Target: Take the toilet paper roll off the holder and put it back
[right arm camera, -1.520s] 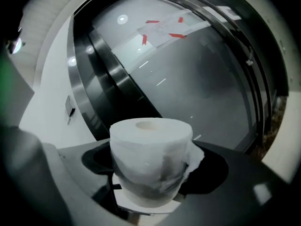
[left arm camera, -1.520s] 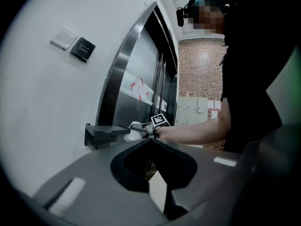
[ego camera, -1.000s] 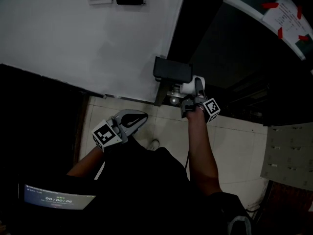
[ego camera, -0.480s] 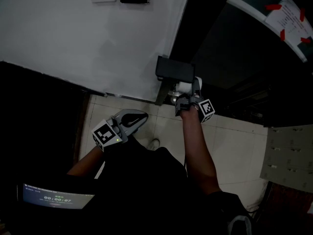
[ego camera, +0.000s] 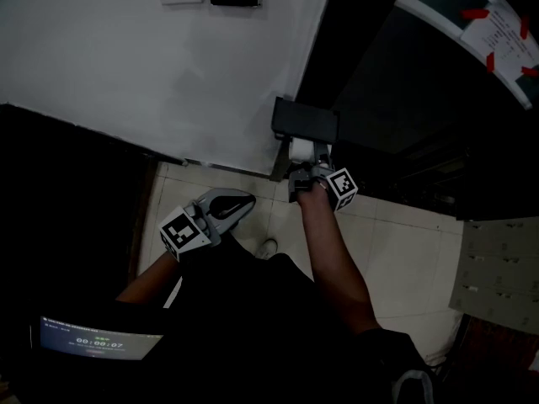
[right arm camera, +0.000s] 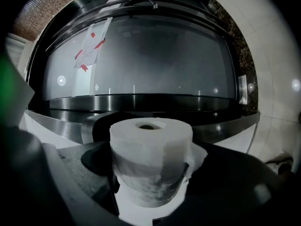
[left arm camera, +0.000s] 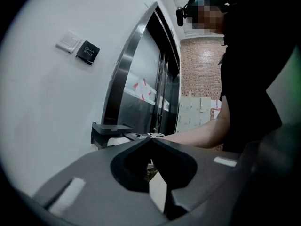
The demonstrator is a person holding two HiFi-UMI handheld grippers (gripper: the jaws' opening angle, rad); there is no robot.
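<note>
- Two grippers show in the head view: the left gripper (ego camera: 240, 202) hangs low over the floor (ego camera: 396, 251). The right gripper (ego camera: 305, 171) is up at the black holder (ego camera: 305, 122) by the wall (ego camera: 126, 66), with the roll (ego camera: 301, 150) just under that holder.
- Left gripper view: jaw tips meet with nothing between them. The holder and roll lie ahead, beside a forearm (left arm camera: 202, 134).
- Right gripper view: the jaws clamp the white roll from both sides, its core hole on top, with a glass door (right arm camera: 141, 60) behind.

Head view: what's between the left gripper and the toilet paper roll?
Only bare floor tiles, in the head view. The left gripper is shut, empty; the right gripper grips the toilet paper roll.
</note>
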